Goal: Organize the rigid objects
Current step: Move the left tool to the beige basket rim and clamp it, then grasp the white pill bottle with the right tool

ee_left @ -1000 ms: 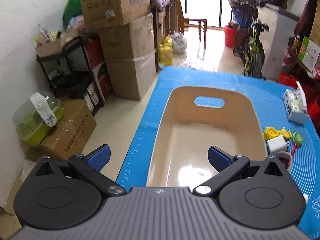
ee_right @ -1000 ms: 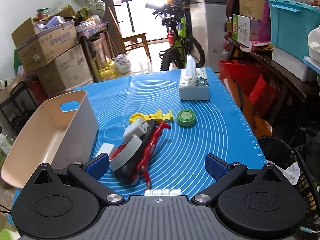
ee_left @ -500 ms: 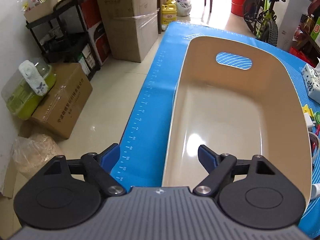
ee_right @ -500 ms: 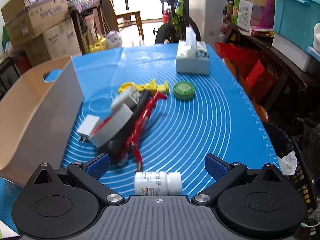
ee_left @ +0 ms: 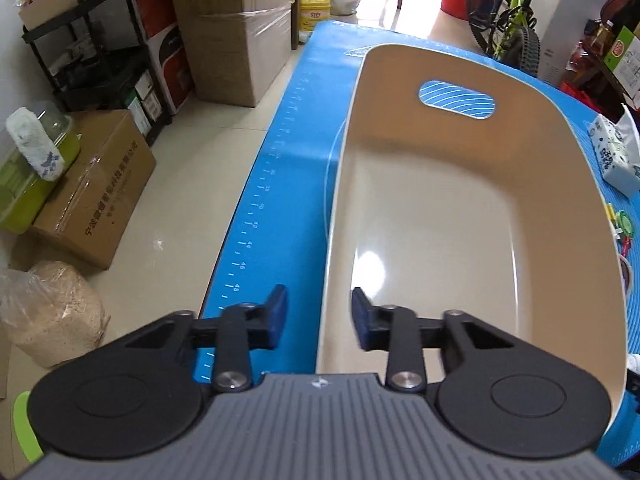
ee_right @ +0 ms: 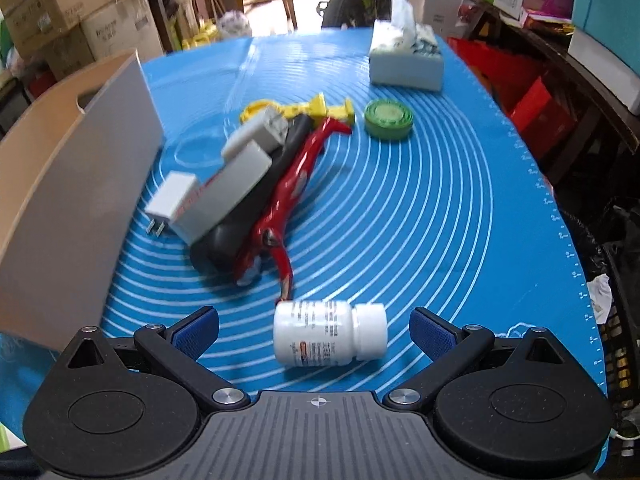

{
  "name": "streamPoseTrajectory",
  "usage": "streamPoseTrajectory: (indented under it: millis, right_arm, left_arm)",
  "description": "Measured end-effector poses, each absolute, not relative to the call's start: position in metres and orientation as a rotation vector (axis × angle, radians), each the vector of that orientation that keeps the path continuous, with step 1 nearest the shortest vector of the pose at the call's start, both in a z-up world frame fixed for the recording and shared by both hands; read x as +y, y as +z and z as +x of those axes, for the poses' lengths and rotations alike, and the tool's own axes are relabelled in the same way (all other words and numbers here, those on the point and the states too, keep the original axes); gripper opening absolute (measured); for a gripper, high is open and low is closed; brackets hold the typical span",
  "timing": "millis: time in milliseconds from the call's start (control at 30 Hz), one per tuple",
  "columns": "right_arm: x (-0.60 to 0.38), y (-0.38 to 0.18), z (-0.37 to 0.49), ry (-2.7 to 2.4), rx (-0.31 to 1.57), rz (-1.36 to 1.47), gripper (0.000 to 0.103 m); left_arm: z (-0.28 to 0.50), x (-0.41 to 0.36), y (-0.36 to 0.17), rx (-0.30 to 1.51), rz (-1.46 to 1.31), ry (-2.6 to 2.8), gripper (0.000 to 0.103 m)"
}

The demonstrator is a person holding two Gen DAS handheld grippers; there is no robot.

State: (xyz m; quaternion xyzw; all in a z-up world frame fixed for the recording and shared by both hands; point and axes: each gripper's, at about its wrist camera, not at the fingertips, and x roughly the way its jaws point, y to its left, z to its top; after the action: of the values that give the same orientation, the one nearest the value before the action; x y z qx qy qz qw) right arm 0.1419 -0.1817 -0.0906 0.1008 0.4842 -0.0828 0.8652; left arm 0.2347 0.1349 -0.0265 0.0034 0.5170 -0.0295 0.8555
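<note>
Left wrist view: our left gripper (ee_left: 319, 316) sits over the near left wall of the beige bin (ee_left: 340, 184), jaws partly closed and straddling the rim, one pad outside over the blue mat (ee_left: 288, 168), one inside. We can't tell if the pads touch the wall yet; looks like a small gap either side. Bin is empty, handle cutout at the far end. Tissue box (ee_left: 614, 156) shows at the right edge. Right wrist view: our right gripper (ee_right: 315, 330) has jaws spread wide, the white pill bottle (ee_right: 330, 338) lying on its side between them, cap to the right, not touched. Beyond it the pile: red pliers (ee_right: 288, 196) over a black item, grey tape roll (ee_right: 228, 192), white charger (ee_right: 172, 196), yellow piece (ee_right: 316, 108), green disc (ee_right: 388, 118) apart to the right. Bin wall stands to the left of the pile. Risks as we judge them: the bottle is round and on its side, so if we close along its axis it may squirt out or roll off toward the pliers; pads hitting the cap only would give a weak hold. On the left, pinching a thin glossy wall near one corner may tip or drag the bin into the pile.
</note>
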Motion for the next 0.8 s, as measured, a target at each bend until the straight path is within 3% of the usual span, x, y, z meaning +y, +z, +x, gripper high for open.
streamPoseTrajectory:
  millis: [133, 267, 300, 367, 800]
  right_arm:
    - [-0.178, -0.095, 0.144, -0.177, 1.04, 0.189, 0.101]
    - [-0.18, -0.099, 0.147, -0.191, 1.056, 0.194, 0.1]
    - [-0.18, -0.099, 0.147, -0.194, 1.058, 0.195, 0.099]
    - [-0.181, -0.101, 0.148, -0.194, 1.062, 0.199, 0.097]
    - [-0.187, -0.109, 0.155, -0.208, 1.077, 0.211, 0.082]
  left_arm:
    - [0.237, 0.136, -0.033, 1.122, 0.022, -0.048, 0.028]
    - [0.237, 0.138, -0.038, 1.142, 0.019, -0.051, 0.019]
    - [0.237, 0.137, -0.037, 1.14, 0.015, -0.058, 0.01]
    - [0.237, 0.138, -0.036, 1.139, -0.01, -0.083, 0.004]
    - [0.238, 0.136, -0.038, 1.139, -0.016, -0.076, 0.004]
